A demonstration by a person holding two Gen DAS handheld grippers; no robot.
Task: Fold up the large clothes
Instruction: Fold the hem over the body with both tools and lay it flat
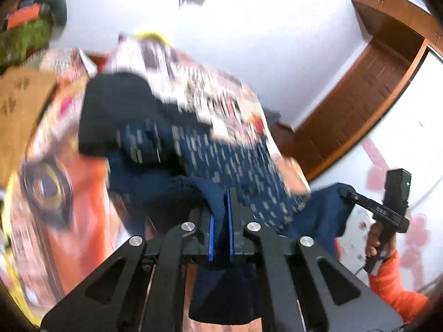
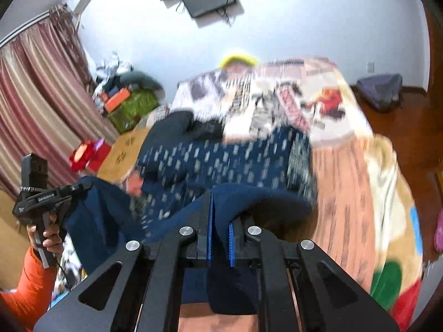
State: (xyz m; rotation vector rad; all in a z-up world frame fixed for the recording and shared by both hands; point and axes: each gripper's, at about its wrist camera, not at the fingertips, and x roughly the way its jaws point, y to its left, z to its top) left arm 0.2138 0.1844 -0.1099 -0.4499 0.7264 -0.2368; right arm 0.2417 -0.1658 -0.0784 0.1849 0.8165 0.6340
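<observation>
A dark blue garment (image 1: 221, 160) (image 2: 221, 155) with pale dashes lies partly lifted off a bed with a colourful blanket (image 1: 55, 193) (image 2: 346, 179). My left gripper (image 1: 227, 193) is shut on one plain blue edge of it, the cloth pinched between the blue pads and hanging below. My right gripper (image 2: 220, 210) is shut on another edge, which arches over its fingers. Each view shows the other gripper holding the blue cloth up: the right gripper (image 1: 343, 191) and the left gripper (image 2: 80, 186), both held by hands in orange sleeves. The picture is blurred.
A black garment (image 1: 110, 110) (image 2: 171, 127) and a pale patterned cloth (image 1: 210, 94) (image 2: 249, 102) lie further up the bed. A cardboard box (image 2: 124, 149) and a pile of goods (image 2: 130, 102) stand by the curtain (image 2: 33, 83). A dark bag (image 2: 379, 88) sits on the wooden floor.
</observation>
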